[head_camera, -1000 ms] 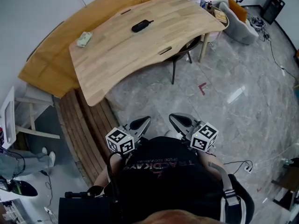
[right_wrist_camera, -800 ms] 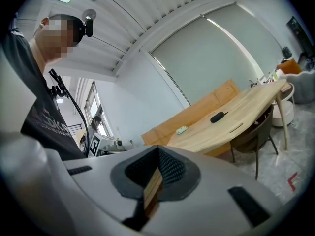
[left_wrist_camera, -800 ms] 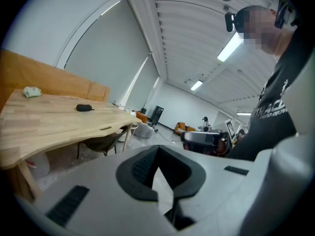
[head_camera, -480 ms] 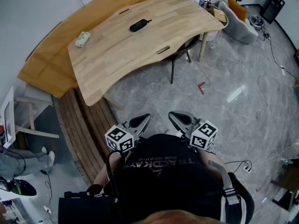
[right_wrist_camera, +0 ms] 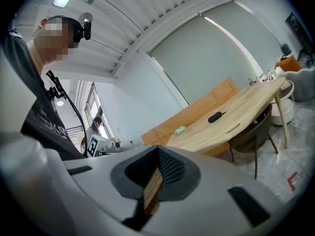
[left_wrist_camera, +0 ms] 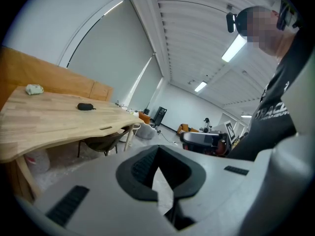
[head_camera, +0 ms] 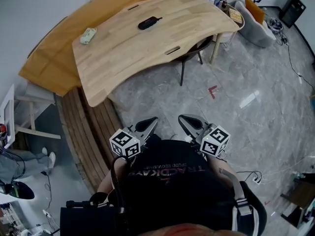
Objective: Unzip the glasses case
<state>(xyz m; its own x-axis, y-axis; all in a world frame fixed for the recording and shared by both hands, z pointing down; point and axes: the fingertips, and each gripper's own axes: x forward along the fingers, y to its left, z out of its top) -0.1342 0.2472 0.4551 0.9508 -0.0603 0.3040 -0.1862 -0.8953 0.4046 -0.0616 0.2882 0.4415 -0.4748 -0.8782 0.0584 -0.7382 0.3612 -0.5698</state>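
On the table point(head_camera: 147, 48) lies the glasses case point(head_camera: 148, 23).

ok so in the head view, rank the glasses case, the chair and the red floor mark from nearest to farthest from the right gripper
From the right gripper:
1. red floor mark, on the grey floor just ahead, slightly right.
2. dark chair, tucked under the near edge of the wooden table.
3. black glasses case, on the table top, ahead and to the left.
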